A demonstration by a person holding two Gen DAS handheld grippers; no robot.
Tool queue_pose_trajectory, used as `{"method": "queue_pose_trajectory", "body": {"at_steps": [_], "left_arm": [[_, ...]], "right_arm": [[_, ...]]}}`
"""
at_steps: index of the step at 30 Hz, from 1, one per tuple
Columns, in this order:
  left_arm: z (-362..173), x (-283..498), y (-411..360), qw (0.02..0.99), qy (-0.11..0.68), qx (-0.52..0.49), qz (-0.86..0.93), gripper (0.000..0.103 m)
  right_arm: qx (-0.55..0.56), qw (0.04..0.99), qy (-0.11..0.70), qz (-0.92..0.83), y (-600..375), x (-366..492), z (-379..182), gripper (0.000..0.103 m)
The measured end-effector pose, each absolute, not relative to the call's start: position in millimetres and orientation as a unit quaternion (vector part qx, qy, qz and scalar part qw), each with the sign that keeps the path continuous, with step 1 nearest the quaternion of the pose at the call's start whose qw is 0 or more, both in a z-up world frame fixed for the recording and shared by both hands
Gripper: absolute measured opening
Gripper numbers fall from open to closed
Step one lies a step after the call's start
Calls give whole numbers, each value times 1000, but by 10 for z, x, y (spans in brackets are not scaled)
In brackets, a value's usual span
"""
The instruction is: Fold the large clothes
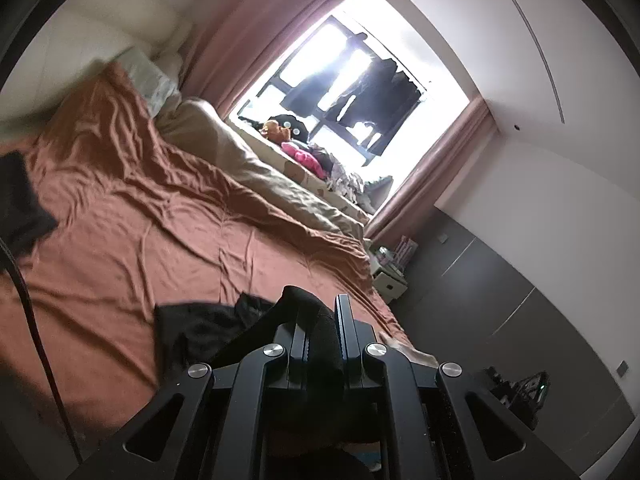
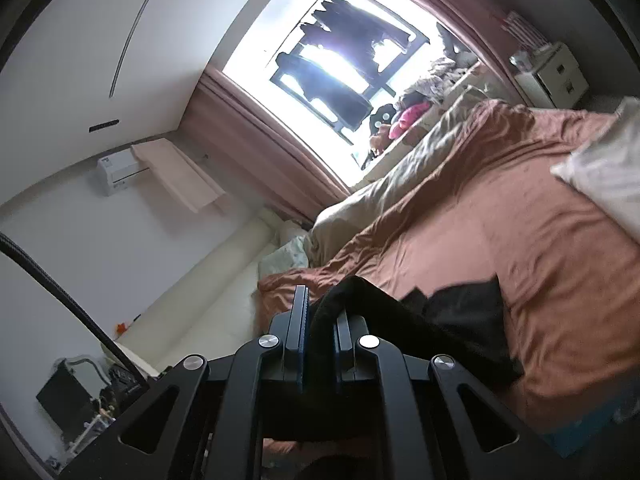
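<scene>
Left gripper (image 1: pixel 320 320): my jaws are clamped on a fold of the black garment (image 1: pixel 208 328).
Right gripper (image 2: pixel 322 320): clamped on another edge of the same cloth.
Garment position: pinched at both ends, its middle trailing onto the rust sheet (image 1: pixel 160 208) of the bed.
Technique: I should raise both ends evenly and keep the span taut, so the cloth hangs flat before laying it down.
Open room: the sheet ahead lies bare; the beige duvet (image 1: pixel 248 168) bounds the window side.
Hazard: cable (image 1: pixel 28 300) hangs near my left.

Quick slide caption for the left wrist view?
Left gripper shut on black garment, lifting it off the rust-orange bedsheet.
</scene>
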State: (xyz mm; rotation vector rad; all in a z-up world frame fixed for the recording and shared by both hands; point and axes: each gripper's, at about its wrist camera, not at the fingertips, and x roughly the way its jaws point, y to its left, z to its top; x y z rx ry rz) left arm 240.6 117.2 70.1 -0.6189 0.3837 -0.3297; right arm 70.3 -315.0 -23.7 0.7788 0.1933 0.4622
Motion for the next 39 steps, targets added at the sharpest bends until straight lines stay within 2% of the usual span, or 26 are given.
{"method": "queue_pose_trajectory", "body": {"at_steps": [4, 11, 21, 30, 37, 38, 39], "left_arm": [[850, 2774, 1176, 928, 185, -283, -156, 11], [847, 3470, 1196, 933, 198, -264, -142, 11], [114, 4348, 1328, 918, 260, -276, -116, 11], [-644, 4882, 1450, 894, 326, -296, -85, 12], [-1037, 5101, 1451, 887, 350, -293, -66, 12], [-1085, 5123, 1466, 885, 353, -297, -65, 14], [-1142, 5161, 1479, 880, 361, -302, -62, 19]], "right_arm": [[362, 902, 92, 218, -3135, 1187, 16, 7], [356, 906, 105, 203, -3086, 1859, 82, 7], [363, 901, 159, 177, -2939, 2583, -76, 7], [351, 901, 217, 135, -2756, 2982, -296, 7], [362, 890, 253, 113, -2725, 3186, -311, 9], [360, 890, 257, 110, -2720, 3211, -305, 10], [354, 892, 261, 104, -2710, 3230, -304, 10]]}}
